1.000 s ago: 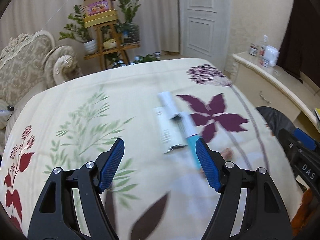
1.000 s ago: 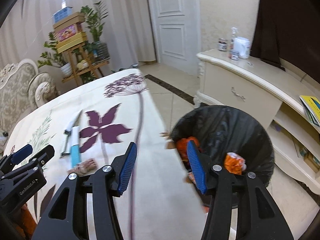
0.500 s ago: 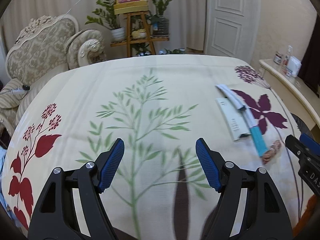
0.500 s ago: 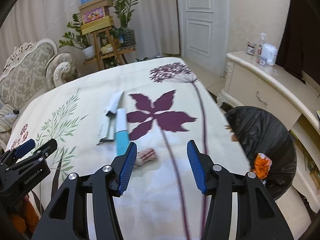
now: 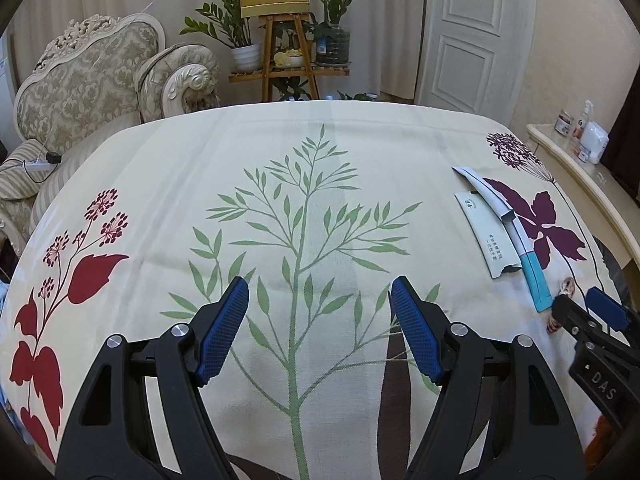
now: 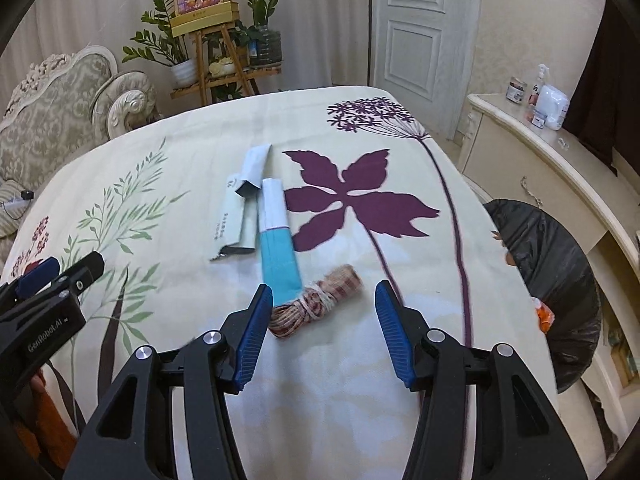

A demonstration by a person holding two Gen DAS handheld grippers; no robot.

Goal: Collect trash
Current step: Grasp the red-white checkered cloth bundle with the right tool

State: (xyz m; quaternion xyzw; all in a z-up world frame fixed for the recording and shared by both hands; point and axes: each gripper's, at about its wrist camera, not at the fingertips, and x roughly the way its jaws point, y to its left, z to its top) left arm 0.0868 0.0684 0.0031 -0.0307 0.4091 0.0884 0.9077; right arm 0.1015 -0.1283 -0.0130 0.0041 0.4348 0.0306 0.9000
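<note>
We see the right gripper [image 6: 318,322] open and empty above the tablecloth [image 6: 200,152], with the crumpled checked wrapper [image 6: 320,300] lying just ahead between its fingers. Left gripper [image 5: 320,328] is open too, over bare cloth. The bin bag [image 6: 552,264] sits off the table's right edge, and the teal-and-white packet [image 6: 276,232] lies beside the wrapper.

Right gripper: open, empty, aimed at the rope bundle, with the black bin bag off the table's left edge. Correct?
Wrong on one point: the black bin bag sits off the table's right edge, as the right wrist view shows. The rest holds: the right gripper is open, empty, aimed at the rope bundle.
</note>
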